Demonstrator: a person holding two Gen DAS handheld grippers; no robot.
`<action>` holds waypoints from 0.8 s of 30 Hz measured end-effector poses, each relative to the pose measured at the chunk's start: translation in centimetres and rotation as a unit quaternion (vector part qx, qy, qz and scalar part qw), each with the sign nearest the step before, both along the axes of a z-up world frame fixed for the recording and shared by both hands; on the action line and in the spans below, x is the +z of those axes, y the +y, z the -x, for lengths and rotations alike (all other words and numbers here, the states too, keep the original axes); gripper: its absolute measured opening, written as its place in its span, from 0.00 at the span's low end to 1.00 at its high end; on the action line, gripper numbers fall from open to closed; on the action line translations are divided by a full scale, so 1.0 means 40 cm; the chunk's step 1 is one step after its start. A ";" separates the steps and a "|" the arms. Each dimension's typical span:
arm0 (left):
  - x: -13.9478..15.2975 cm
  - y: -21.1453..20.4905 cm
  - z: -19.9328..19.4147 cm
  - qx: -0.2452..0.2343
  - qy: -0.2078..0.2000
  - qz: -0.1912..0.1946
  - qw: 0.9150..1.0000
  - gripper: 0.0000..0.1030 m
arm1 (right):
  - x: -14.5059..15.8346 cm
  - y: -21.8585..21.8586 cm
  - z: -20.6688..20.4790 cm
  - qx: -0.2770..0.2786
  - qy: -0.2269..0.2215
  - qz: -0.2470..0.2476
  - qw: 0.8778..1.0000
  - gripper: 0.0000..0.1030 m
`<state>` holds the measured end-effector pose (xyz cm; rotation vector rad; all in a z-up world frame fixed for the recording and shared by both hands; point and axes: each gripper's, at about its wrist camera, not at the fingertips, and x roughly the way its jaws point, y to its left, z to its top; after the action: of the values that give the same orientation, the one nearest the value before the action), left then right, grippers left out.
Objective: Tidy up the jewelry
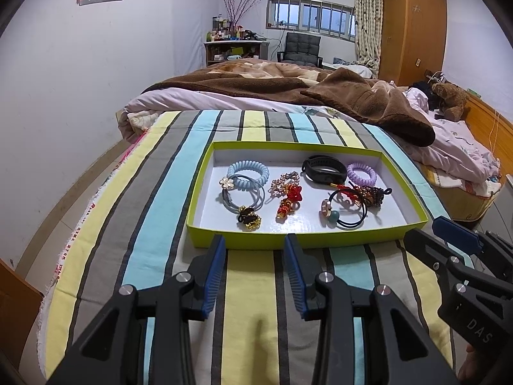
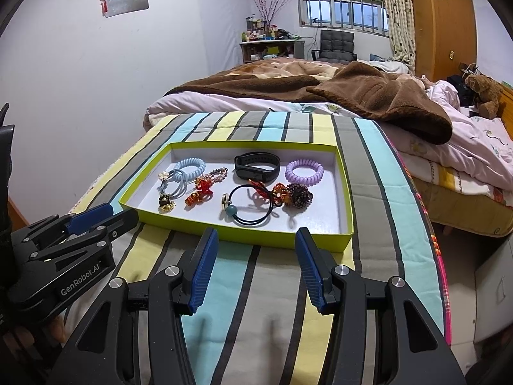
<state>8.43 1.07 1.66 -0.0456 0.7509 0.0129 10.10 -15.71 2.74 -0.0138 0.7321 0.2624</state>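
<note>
Hovering both grippers, left gripper [image 1: 255, 240] and right gripper [image 2: 253, 234], fingers open and empty, at the near edge of the green tray [image 1: 205, 237] of jewelry on the striped bed [image 1: 154, 192].

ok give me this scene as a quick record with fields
surface: striped cloth on a bed
container: shallow green tray, white inside
contents: blue coil hair tie, purple coil hair tie, black wristband, red ornament, black hair tie with bead
left gripper: open, empty, just short of the tray
right gripper: open, empty, just short of the tray
</note>
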 end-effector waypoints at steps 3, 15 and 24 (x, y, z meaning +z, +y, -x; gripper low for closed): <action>0.001 0.000 0.002 0.000 -0.001 -0.001 1.000 0.38 | 0.000 0.002 0.001 0.000 0.001 0.000 1.000 0.49; 0.003 0.002 0.009 0.001 -0.005 0.003 1.000 0.38 | -0.001 0.003 0.004 0.001 0.003 0.001 1.000 0.49; -0.002 0.006 0.011 0.003 -0.003 0.007 1.000 0.38 | 0.003 0.001 0.008 -0.002 0.000 0.001 1.000 0.49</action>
<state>8.00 1.33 1.60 -0.0609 0.7458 0.0125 9.79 -15.68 2.85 -0.0138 0.7330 0.2576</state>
